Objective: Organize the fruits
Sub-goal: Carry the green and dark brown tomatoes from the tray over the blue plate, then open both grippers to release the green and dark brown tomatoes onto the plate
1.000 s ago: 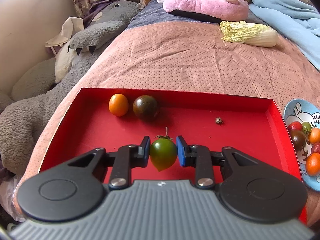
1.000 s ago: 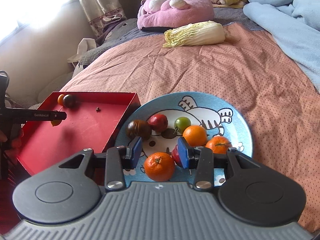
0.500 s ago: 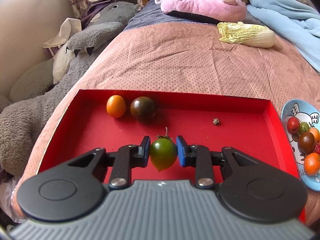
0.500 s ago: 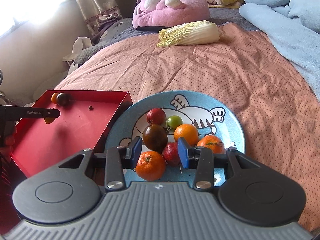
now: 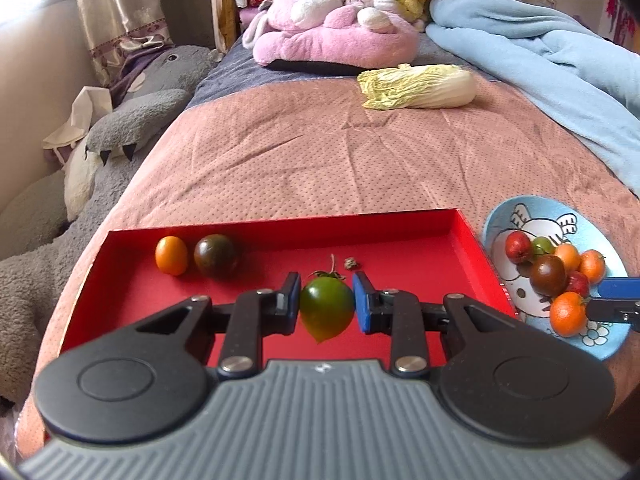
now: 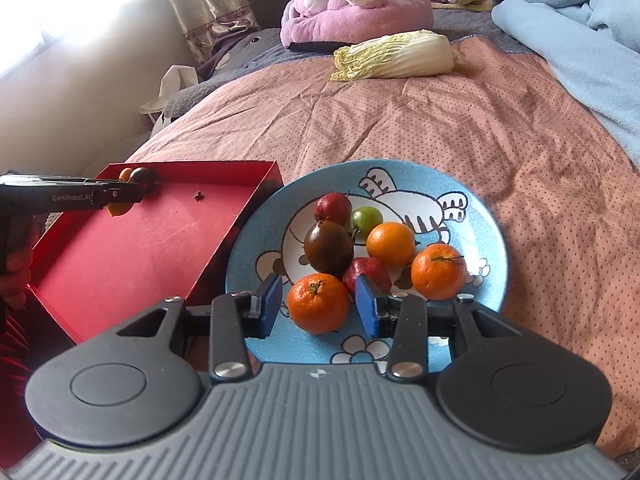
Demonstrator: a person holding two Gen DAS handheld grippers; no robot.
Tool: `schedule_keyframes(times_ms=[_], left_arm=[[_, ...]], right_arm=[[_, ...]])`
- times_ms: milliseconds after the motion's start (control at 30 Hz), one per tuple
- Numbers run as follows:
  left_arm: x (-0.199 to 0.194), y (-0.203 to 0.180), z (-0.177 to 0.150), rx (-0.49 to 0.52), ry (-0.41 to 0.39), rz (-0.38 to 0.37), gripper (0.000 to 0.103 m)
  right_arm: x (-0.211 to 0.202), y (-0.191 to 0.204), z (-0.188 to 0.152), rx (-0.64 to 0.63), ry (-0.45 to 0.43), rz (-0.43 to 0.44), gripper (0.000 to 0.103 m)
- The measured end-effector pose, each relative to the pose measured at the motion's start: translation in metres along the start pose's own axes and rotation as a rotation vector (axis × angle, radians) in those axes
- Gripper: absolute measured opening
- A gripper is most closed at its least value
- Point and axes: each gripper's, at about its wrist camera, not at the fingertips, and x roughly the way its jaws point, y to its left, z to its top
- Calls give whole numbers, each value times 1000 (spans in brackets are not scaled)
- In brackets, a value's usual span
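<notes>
My left gripper (image 5: 326, 302) is shut on a green tomato (image 5: 326, 310) and holds it over the red tray (image 5: 400, 236). An orange tomato (image 5: 171, 255) and a dark tomato (image 5: 215, 255) lie at the tray's far left. My right gripper (image 6: 318, 306) is open, its pads either side of an orange mandarin (image 6: 318, 303) on the blue cartoon plate (image 6: 472, 216). The plate also holds a dark tomato (image 6: 328, 246), two red fruits, a small green tomato (image 6: 367, 218) and two more oranges. The plate (image 5: 520, 210) and the right gripper's tip (image 5: 612, 300) also show in the left wrist view.
A small stem scrap (image 5: 351, 263) lies in the tray. A napa cabbage (image 5: 418, 86) lies further up the pink bedspread. A pink plush (image 5: 332, 36), a blue blanket (image 5: 540, 52) and a grey plush (image 5: 132, 120) border the bed.
My left gripper has swung right with the green tomato; the plate is now more in its view. My right gripper has shifted so the front mandarin sits between its pads.
</notes>
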Motion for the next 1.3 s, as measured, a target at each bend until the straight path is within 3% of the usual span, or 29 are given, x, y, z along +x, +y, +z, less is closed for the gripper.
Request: schedule_keyframes(times_ms=[300, 467, 700, 867, 1033, 1133, 1300], left_arm=[[-12, -89, 9, 100, -36, -205, 31], [-3, -132, 11, 166, -20, -277, 31], [14, -166, 2, 229, 22, -308, 31], [16, -172, 0, 240, 28, -300, 33], [14, -174, 2, 244, 30, -302, 33], [9, -173, 4, 241, 12, -307, 45], [0, -170, 10, 231, -7, -311, 45]], right_arm=[[-5, -24, -2, 39, -4, -39, 48], [-10, -34, -5, 45, 4, -57, 49], [-18, -38, -7, 25, 14, -74, 55], [-13, -35, -13, 27, 36, -69, 56], [-14, -30, -12, 18, 30, -65, 63], [-16, -30, -9, 19, 24, -69, 67], [-21, -28, -6, 24, 7, -72, 76]])
